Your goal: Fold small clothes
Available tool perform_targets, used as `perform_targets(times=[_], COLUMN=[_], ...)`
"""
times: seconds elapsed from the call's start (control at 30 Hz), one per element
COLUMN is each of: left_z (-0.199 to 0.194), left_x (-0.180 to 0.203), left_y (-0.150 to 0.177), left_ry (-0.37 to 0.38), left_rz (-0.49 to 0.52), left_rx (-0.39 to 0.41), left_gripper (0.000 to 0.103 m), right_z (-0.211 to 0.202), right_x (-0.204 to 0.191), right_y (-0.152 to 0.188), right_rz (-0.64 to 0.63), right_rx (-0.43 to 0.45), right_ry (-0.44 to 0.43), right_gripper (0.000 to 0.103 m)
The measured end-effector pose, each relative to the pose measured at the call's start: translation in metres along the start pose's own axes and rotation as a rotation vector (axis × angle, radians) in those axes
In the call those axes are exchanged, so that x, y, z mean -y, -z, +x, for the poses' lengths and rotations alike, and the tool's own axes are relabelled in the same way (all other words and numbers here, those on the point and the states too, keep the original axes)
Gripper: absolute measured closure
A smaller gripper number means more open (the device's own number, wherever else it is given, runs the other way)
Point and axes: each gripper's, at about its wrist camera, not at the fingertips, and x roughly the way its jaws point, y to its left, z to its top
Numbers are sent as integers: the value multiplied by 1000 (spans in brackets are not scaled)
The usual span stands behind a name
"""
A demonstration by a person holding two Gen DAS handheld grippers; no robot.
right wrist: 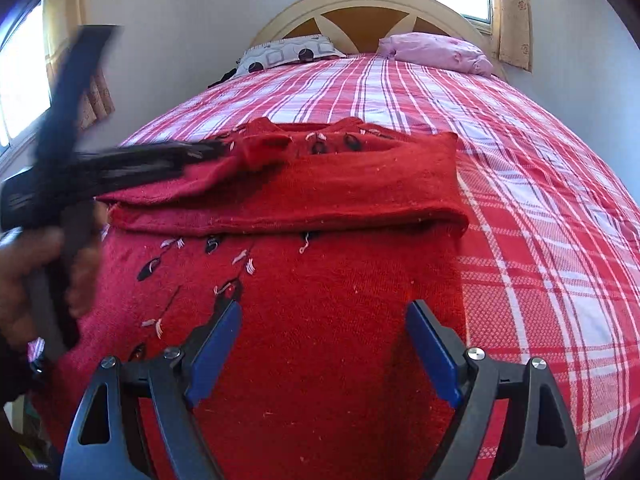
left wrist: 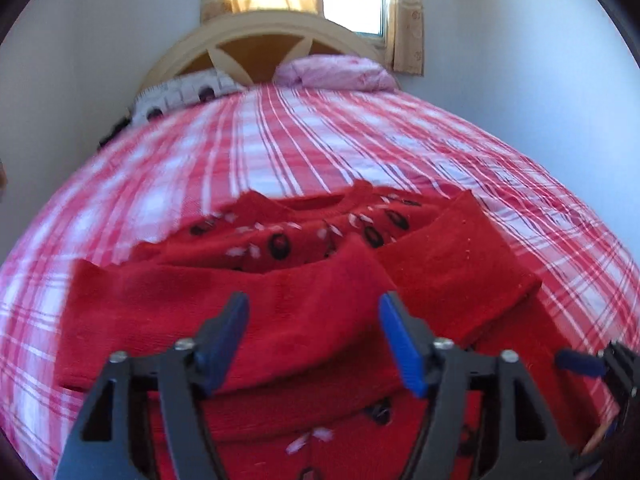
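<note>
One red sweater (left wrist: 280, 312), sleeves folded across, near bed's (left wrist: 320, 140) foot edge. Left wrist view: left gripper (left wrist: 314, 308) jaws spread, empty, sweater beneath. Right wrist view: right gripper (right wrist: 324, 320) jaws spread, empty, over sweater's lower body (right wrist: 340, 300).

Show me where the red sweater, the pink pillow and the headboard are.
red sweater (right wrist: 340, 320): right wrist view, plain lower body.
pink pillow (right wrist: 436, 54): right wrist view, middle of its top.
headboard (left wrist: 256, 26): left wrist view, cream arched rim.

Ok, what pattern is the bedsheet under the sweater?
Red-and-white plaid bedsheet, clearest in the right wrist view.
</note>
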Motion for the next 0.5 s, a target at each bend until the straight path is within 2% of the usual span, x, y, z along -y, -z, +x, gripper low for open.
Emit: perform_targets(times=[0.07,0.17,0.23,0.3,0.37,0.5], left_z=[-17,-23,-24,-21,-14,6], left_x=[-14,-42,-67,-88,-106,-133], left_y=[10,23,38,50,58,67], left_ry=[-63,-146,-228,-271,-282,-222], left_rz=[40,52,46,23,-26,-156], left_rx=[27,24,-12,-53,-99,-188], left_gripper=[28,25,22,22,22,19], right_z=[1,1,0,0,0,-3], right_x=[-1,-1,2,4,6,8], right_y=[2,4,5,6,6,7], right_rz=[-7,-7,5,14,30,44], right_rx=[-2,1,5,8,12,23], right_ry=[4,-3,-12,-20,-24,-28], right_gripper=[19,19,19,19,19,19])
